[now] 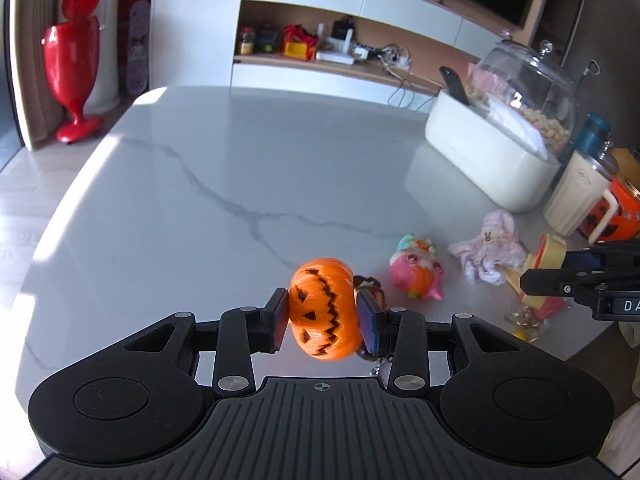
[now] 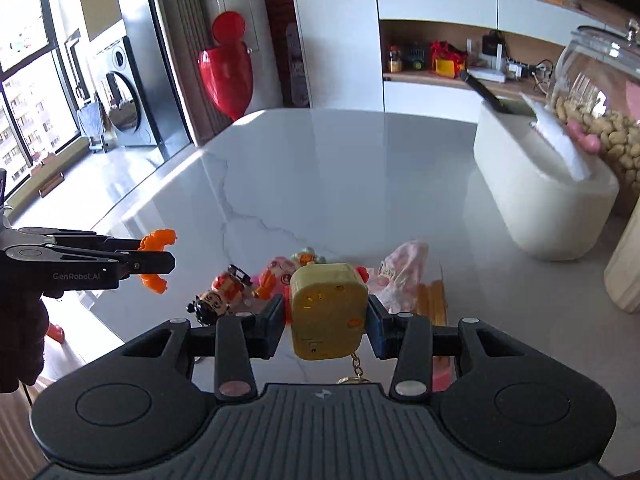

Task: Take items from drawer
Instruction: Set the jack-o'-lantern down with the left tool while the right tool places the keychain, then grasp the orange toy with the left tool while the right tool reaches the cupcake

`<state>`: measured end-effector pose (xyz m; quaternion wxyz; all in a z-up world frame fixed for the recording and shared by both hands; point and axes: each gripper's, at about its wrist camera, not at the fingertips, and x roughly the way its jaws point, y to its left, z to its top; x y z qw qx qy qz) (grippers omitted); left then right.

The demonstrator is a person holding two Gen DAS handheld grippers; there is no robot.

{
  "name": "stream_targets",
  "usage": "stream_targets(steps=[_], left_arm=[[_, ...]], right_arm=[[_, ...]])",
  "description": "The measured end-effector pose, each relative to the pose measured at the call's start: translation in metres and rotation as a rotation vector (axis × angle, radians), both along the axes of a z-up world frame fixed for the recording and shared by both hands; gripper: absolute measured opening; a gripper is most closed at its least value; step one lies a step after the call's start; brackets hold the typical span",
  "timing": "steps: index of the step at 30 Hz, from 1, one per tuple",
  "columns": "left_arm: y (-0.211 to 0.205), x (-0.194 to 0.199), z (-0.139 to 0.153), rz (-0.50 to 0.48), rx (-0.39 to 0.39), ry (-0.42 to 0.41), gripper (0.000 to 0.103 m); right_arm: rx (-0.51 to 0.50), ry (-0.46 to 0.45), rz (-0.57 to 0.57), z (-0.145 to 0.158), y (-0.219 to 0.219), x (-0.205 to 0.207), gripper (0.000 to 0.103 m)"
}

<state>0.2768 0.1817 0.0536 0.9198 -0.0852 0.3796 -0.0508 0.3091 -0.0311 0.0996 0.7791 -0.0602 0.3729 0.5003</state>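
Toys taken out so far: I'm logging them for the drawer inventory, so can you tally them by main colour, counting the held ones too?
Orange: 1, the pumpkin toy
Yellow: 1, the yellow toy
Pink: 2, the pink figure and the pink cloth doll
Red and black: 1, the dark-haired figurine
Total: 5

Marble table [image 1: 200,184], scattered toys [image 1: 416,272]

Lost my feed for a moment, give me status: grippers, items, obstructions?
Left gripper shut on pumpkin toy. Right gripper shut on yellow keychain toy. Both above marble table; small toys lie beneath. Drawer not in view.
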Motion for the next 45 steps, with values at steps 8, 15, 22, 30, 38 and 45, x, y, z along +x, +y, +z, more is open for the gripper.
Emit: stream_targets(steps=[8,15,22,30,38,45], left_arm=[[0.000,0.010,-0.021,-0.002,-0.039,-0.017,0.041],[-0.004,-0.009,0.009,0.019,0.009,-0.182,0.041],[-0.034,-0.049,0.023,-0.242,0.029,-0.166,0.041],[-0.104,-0.064,-0.056,-0.626,0.141,0.359,0.041],[-0.091,-0.045,-0.105,-0.577,0.268,0.548,0.041],[-0.066,-0.033,-0.121,-0.439,0.332,0.658,0.041]], right_arm=[[-0.011,-0.015,0.043,-0.020,0.027,-0.012,0.044],[0.075,-0.101,0.034,0.000,-0.013,-0.011,0.054],[0.144,-0.166,-0.048,0.002,-0.096,-0.024,0.064],[0.021,0.078,0.089,-0.044,-0.141,-0.029,0.067],[-0.173,0.070,0.044,-0.101,-0.144,-0.032,0.067],[-0.148,0.140,-0.007,-0.108,-0.150,-0.019,0.067]])
